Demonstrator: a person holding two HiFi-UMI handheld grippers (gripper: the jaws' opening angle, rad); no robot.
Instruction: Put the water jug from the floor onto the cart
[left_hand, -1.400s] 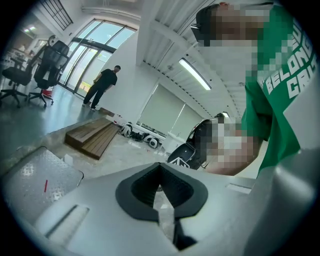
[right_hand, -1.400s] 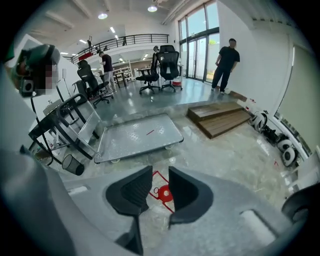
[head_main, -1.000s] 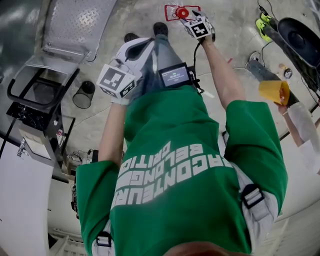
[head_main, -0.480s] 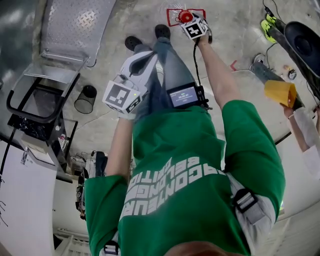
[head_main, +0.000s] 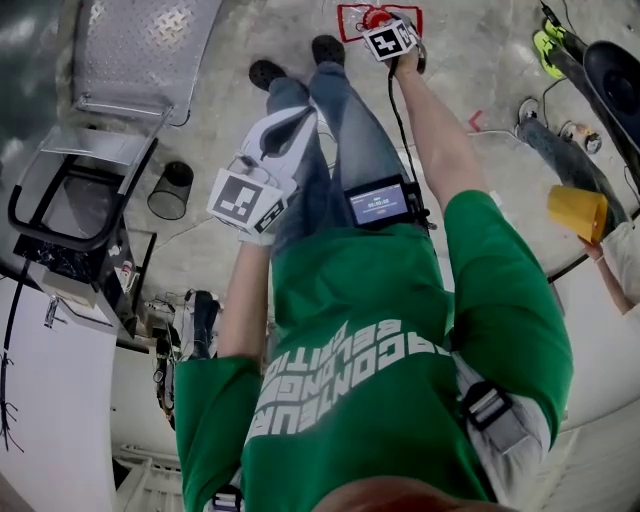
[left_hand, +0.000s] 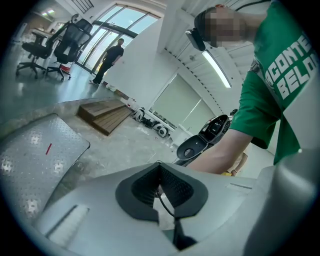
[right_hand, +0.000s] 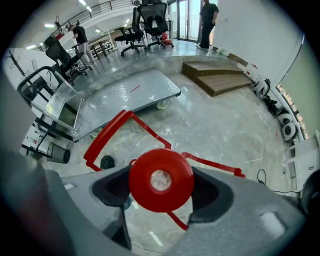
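Observation:
The water jug (right_hand: 161, 170) stands on the floor inside a red tape square (right_hand: 107, 132); I see mainly its round red cap (head_main: 376, 17) from straight above. My right gripper (right_hand: 162, 197) points steeply down over it, open wide, with the cap between the two dark pads (right_hand: 112, 187). In the head view its marker cube hides most of the jug under the right gripper (head_main: 388, 35). The cart (head_main: 140, 50) is a low metal platform at the top left, also seen as a grey deck (right_hand: 125, 95). My left gripper (head_main: 285, 120) hangs beside my leg, shut and empty (left_hand: 160, 172).
A black mesh bin (head_main: 170, 190) and a black-framed stand (head_main: 60, 200) sit left of my feet. Another person holds a yellow object (head_main: 578, 212) at the right, near a scooter (head_main: 610, 80). Wooden steps (right_hand: 220, 77) lie beyond the cart.
My right gripper has sunk toward the jug, and its cube now covers more of the red cap. The left gripper has dropped a little beside my leg.

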